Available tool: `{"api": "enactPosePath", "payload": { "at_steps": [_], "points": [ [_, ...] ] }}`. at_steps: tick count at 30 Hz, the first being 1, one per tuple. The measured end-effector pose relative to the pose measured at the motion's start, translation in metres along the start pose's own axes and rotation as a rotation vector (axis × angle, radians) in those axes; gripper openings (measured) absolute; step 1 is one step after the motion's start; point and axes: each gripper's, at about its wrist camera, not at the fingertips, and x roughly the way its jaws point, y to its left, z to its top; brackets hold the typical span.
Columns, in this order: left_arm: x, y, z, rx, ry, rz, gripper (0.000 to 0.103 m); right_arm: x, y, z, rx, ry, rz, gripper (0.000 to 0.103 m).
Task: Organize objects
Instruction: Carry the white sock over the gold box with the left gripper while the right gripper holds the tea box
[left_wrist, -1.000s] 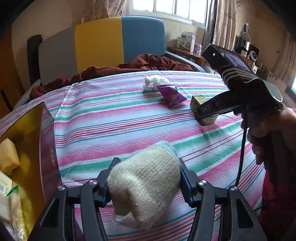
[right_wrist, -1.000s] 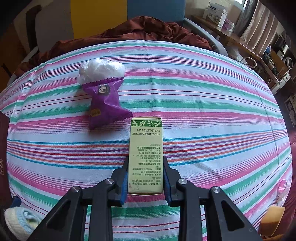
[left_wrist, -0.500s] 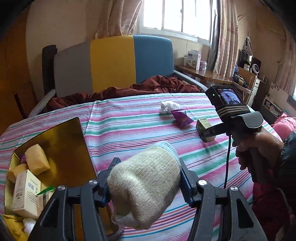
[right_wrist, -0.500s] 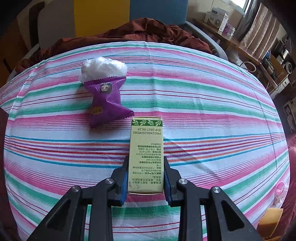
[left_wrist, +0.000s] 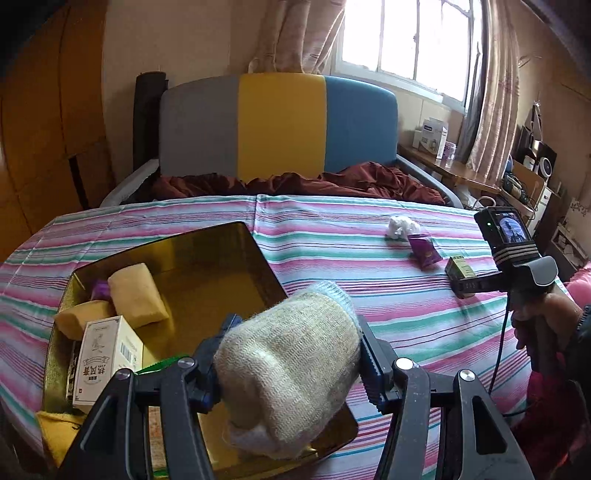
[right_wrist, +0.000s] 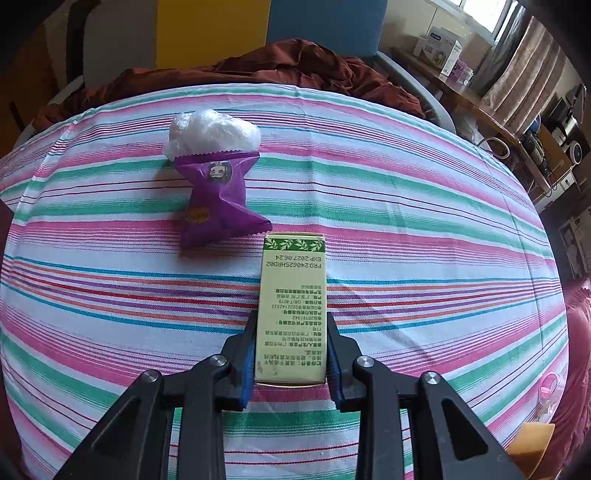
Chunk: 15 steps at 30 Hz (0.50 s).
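In the lower centre of the left wrist view, a cream knitted sock (left_wrist: 291, 373) is clamped between the fingers of the left gripper (left_wrist: 293, 363), held over the near edge of a gold tray (left_wrist: 207, 258) at lower left; contact with the tray cannot be judged. In the right wrist view, a green box (right_wrist: 291, 314) lying on the striped cloth (right_wrist: 424, 236) is pinched by the right gripper (right_wrist: 291, 354) at lower centre. A purple packet (right_wrist: 216, 199) and white wad (right_wrist: 212, 134) are seen at upper left

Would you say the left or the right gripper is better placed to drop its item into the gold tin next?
Left, probably. The left gripper holds the rolled sock over the gold tin, while the right gripper grips the green box low over the striped cloth, away from it.
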Motion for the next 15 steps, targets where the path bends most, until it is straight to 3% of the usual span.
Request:
{"api": "enactPosePath", "payload": {
  "at_steps": [9, 15],
  "points": [
    [0.003, 0.052, -0.012, -0.108, 0.037, 0.024, 0.060, -0.001, 0.006, -0.001, -0.026, -0.005, -0.027, 0.030],
    [-0.007, 0.116, -0.015, -0.259, 0.054, 0.023, 0.060, -0.001, 0.009, -0.002, -0.046, -0.008, -0.045, 0.030]
  ]
}}
